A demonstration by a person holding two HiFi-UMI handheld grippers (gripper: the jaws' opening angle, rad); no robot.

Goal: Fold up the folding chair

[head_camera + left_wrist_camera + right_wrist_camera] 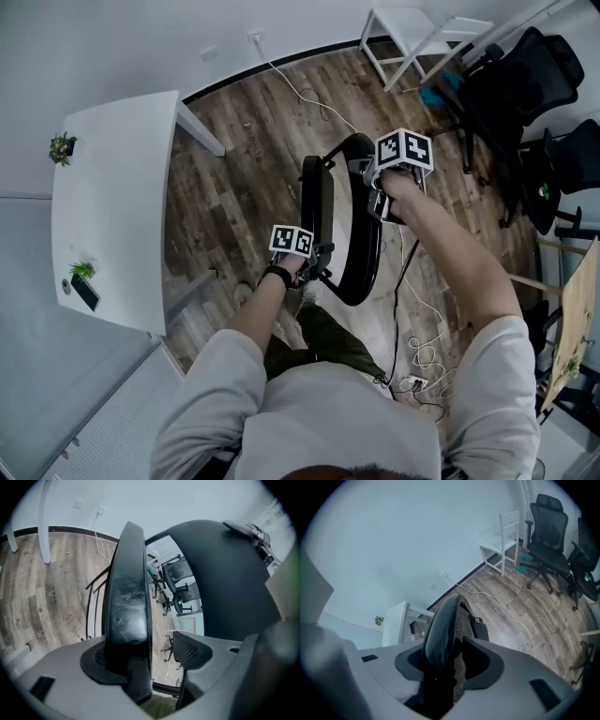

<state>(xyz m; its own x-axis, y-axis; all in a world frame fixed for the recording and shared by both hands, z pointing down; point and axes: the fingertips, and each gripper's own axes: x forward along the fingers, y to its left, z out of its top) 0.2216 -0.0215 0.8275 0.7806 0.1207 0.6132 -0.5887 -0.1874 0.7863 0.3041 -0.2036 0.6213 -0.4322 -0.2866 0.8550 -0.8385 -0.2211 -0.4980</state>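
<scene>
The black folding chair stands on the wood floor before me, its two round panels upright and close together. My left gripper is at the near edge of the left panel. In the left gripper view that panel lies against one pad of the left gripper, with a clear gap to the other pad, so it is open. My right gripper is at the top of the right hoop. In the right gripper view the hoop's edge runs between the jaws of the right gripper, with a slim gap on one side.
A white table stands to the left, with small plants on it. A white side chair and black office chairs are at the back right. A white cable and power strip lie on the floor by my right leg.
</scene>
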